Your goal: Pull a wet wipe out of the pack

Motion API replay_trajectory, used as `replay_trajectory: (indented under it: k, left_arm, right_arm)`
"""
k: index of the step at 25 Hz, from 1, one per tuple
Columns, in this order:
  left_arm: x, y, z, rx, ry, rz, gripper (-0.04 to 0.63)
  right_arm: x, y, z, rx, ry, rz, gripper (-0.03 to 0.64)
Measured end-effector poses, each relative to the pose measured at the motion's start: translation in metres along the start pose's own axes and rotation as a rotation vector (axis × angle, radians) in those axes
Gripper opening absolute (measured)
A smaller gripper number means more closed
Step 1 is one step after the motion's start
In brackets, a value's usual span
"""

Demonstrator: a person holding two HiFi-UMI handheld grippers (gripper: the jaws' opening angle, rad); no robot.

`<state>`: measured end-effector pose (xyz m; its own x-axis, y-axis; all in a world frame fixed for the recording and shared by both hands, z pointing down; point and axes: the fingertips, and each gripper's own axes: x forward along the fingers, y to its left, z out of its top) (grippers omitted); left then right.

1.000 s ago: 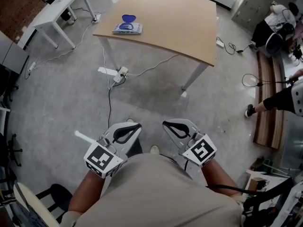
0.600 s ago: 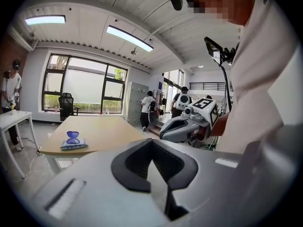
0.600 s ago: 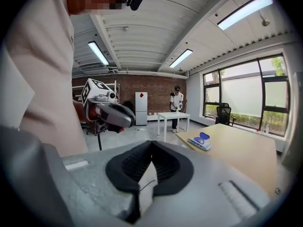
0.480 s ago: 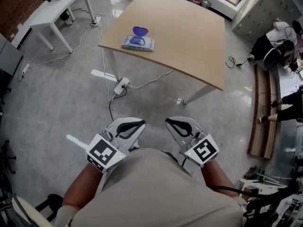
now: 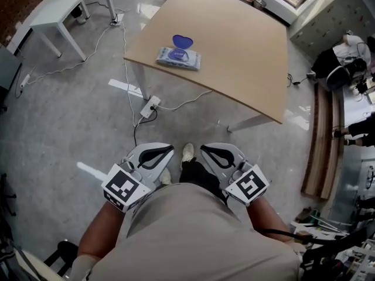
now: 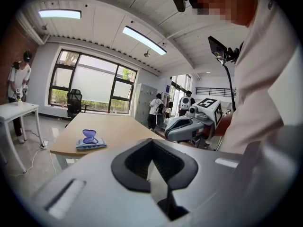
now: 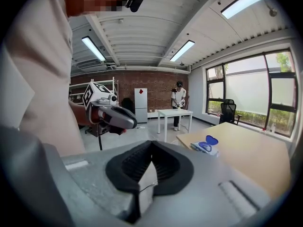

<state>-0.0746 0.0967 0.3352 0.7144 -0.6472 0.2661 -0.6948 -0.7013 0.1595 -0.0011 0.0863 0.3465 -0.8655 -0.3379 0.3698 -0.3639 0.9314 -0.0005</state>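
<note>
Head view, starting at the left: what's there?

— A white table (image 5: 64, 4) in the upper-left corner. Then a power strip (image 5: 151, 106) lies on the grey floor, near a leg of the wooden table (image 5: 246, 51).

And the wet wipe pack?

— The wet wipe pack (image 5: 179, 57) lies flat near the wooden table's left edge, with its blue lid (image 5: 183, 42) flipped up. It's well apart from both grippers.

Where are those?

— Low in the picture, close against the person's torso. The left gripper (image 5: 169, 150) has its jaws together, tips touching, with nothing between them. The left gripper view shows the same, with the pack far off on the tabletop. Between the two grippers a shoe (image 5: 187, 151) shows on the floor.

The right one?

— The right gripper (image 5: 205, 151) is near the left one, its jaws likewise closed on nothing. In the right gripper view the pack sits off to the right on the table. Further right in the head view, a wooden bench (image 5: 319, 139) stands on the floor.
</note>
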Motion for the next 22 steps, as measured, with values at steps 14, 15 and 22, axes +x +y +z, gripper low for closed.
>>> replay_trajectory:
  k: [14,15,22]
  left_arm:
    - [0.125,0.147,0.052,0.010,0.074,0.104,0.006]
    - [0.135,0.157,0.054,0.010,0.082,0.114,0.006]
    - [0.203,0.218,0.048,0.019,0.143,0.157,0.006]
  right_arm:
    - [0.081,-0.185,0.025,-0.012,-0.049,0.087,0.003]
    - [0.085,-0.197,0.024,-0.027,-0.050,0.095,0.003]
    - [0.110,-0.270,0.005,-0.057,-0.033,0.111,0.003]
